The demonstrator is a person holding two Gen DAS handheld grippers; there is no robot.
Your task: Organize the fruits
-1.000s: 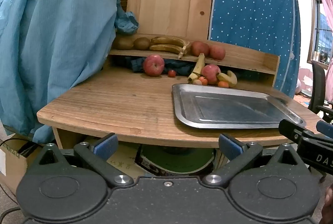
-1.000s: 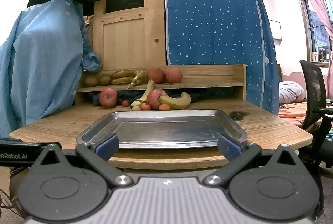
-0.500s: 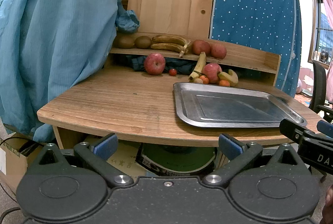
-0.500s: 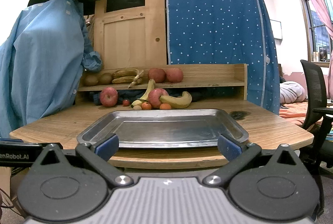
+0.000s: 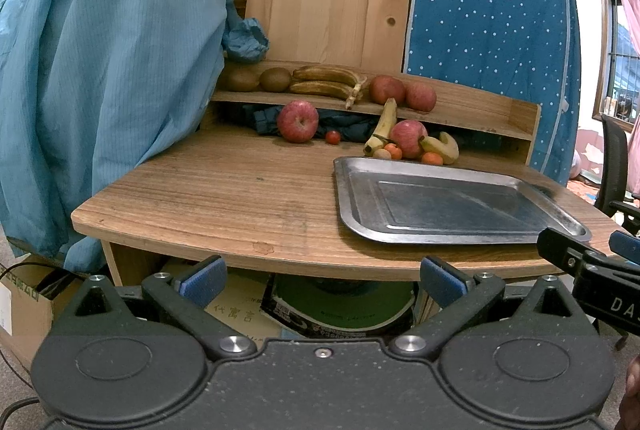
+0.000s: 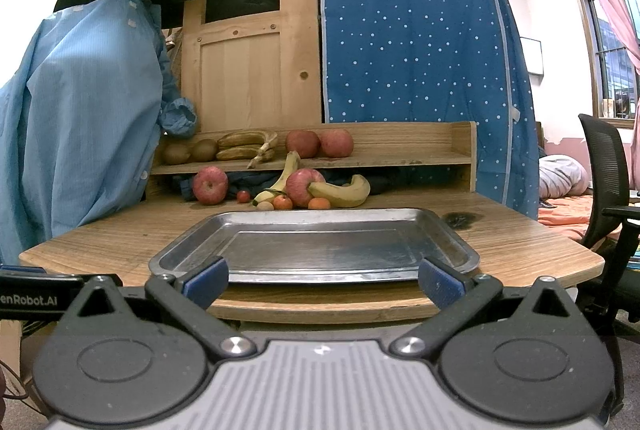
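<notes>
On right tool [image 5: 600, 270]: "DA" | left tool [image 5: 322, 276]: "enRobot.AI" | both wide apart, empty | box [image 5: 236, 310]: "代富吉"

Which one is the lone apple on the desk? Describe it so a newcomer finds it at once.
Start at the wooden desk holding the empty metal tray, then look under the low wooden shelf at the back. The lone red apple sits on the desktop at the far left, beside a small red tomato. Unlike the other desktop apple, no bananas touch it.

Silver tray [image 6: 448, 230], red apples [image 6: 210, 185], white-dotted blue curtain [image 6: 412, 30]
</notes>
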